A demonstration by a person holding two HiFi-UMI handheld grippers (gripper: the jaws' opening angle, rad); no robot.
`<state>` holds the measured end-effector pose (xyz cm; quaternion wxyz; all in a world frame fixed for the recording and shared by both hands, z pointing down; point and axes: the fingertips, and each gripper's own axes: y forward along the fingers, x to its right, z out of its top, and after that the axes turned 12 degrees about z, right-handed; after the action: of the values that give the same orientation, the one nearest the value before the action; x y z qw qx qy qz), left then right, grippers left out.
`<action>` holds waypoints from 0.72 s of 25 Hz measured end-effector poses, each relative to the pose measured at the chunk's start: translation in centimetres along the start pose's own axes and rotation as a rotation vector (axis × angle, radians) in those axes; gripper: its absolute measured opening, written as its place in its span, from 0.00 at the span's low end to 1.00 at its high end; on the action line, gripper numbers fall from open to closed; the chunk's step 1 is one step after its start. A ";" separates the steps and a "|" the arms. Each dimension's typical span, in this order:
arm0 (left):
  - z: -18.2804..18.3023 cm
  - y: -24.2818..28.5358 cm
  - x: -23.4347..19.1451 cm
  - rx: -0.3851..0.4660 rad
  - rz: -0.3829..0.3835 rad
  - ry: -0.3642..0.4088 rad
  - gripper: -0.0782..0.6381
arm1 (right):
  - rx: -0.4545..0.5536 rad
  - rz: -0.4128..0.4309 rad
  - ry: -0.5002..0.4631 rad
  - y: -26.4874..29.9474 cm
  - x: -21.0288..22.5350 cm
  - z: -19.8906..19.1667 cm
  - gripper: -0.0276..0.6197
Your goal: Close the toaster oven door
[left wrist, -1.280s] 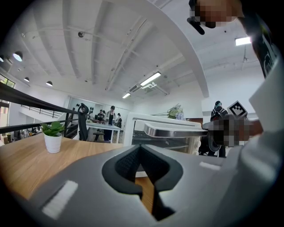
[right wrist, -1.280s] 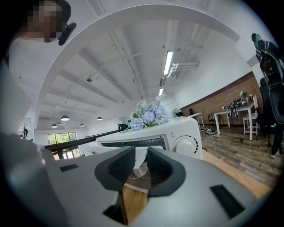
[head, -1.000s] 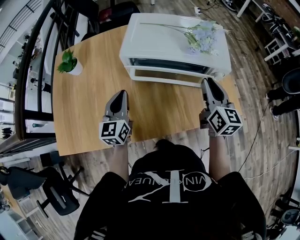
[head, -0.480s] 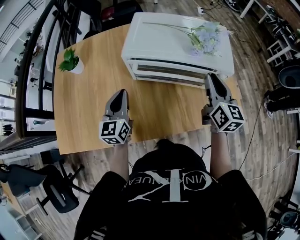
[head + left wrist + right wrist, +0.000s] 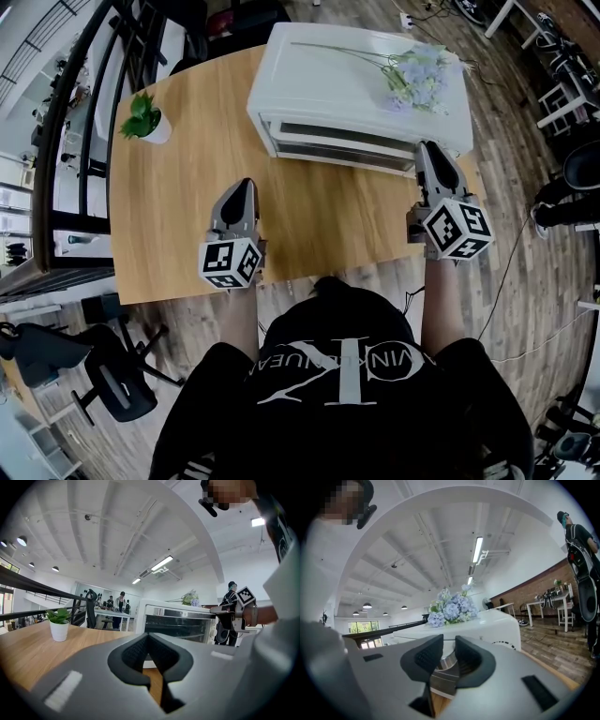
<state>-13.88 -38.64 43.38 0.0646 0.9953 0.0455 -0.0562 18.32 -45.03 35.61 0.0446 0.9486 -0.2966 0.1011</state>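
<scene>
The toaster oven (image 5: 361, 89) is set at the far side of the tabletop (image 5: 178, 216), w/ a flower sprig (image 5: 417, 75) laid on its top and a small potted plant (image 5: 143, 120) well apart at the far left. The door (image 5: 342, 145) is seen raised nearly flush w/ the oven front. In the left gripper view it (image 5: 176, 627) looks upright, glass facing out.

The right claw (image 5: 428, 155) is held at the right end of the door front. In the right gripper view its jaws are set narrowly apart, nothing clamped, and the shiny metal handle (image 5: 447, 660) is seen through the gap, just beyond the tips. Whether the tips touch the handle can't be told.

The left claw (image 5: 242, 189) is rested on the tabletop, well apart from the oven. Its jaws are brought together at the tips, nothing between them.

Progress, as judged: the task is approx. done. A thin dark line is seen along the door's top edge in the head view, so full seating can't be confirmed. Left to do: probably a last short push at the handle end, then the right claw to be drawn clear.
</scene>
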 end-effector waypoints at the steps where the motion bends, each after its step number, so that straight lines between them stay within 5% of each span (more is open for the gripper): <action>1: 0.0 0.0 0.0 0.000 -0.001 0.000 0.12 | 0.001 0.001 -0.001 0.0 0.0 0.0 0.17; 18: 0.9 -1.0 -0.3 0.016 -0.002 -0.003 0.12 | 0.076 0.036 0.026 -0.4 -0.3 0.6 0.17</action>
<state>-14.39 -37.83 42.43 0.0566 0.9957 0.0459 -0.0580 18.42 -44.67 34.96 0.0103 0.9427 -0.3090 0.1254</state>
